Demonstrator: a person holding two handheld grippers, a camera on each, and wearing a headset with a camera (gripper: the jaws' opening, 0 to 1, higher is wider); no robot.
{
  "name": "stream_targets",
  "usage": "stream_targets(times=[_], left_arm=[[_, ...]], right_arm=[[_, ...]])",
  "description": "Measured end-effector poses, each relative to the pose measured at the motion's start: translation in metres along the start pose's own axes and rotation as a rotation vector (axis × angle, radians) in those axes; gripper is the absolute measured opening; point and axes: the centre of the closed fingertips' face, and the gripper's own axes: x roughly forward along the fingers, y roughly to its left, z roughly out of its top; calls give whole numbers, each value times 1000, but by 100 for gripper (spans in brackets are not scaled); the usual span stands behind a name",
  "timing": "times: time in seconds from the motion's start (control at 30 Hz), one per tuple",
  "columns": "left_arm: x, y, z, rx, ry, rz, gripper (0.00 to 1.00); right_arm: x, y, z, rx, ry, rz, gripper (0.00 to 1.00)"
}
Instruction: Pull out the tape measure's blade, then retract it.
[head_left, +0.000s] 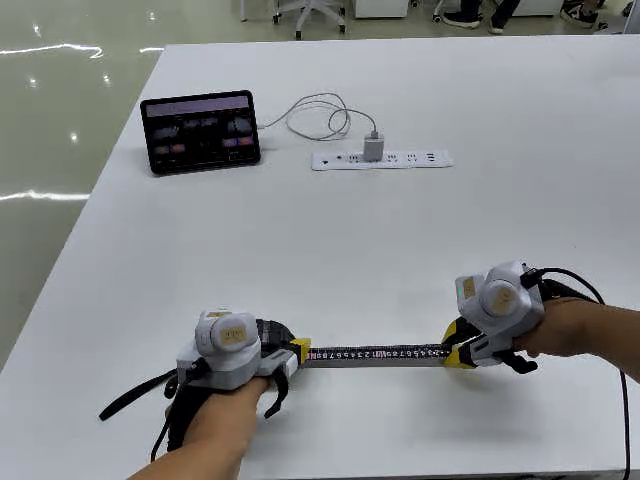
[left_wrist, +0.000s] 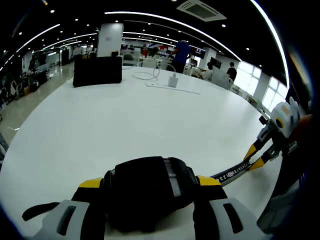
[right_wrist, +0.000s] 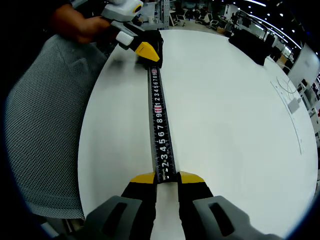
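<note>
Nearest you, the left gripper (head_left: 290, 355) has its yellow-tipped jaws clamped on either side of the tape measure (head_left: 272, 335), a rounded black case held low at the near edge of the white tabletop (head_left: 400, 250). From the case the blade (head_left: 375, 353) runs out straight and level to your right, just above the surface, and ends in the right gripper (head_left: 458, 352), whose jaws are pressed together on its free end. The blade is dark with white figures. In the right gripper view you can read 2 through 9 going away from the jaws, then a red mark, then single digits starting again from 1 toward the case. The farthest figures are too small to read. Well apart from all this, toward the far side, a tablet (head_left: 200, 131) stands propped with a lit screen whose tiles are too small to read. Beside it a white power strip (head_left: 381, 159) carries a plugged-in charger (head_left: 373, 147) with a looped cable (head_left: 315, 115).
</note>
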Motion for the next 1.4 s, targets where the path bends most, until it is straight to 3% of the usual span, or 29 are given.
stream_targets(times=[1.4], left_arm=[[0,-1,0,-3,3,-3,67]], right_arm=[[9,3,19,0,-45,1,12]])
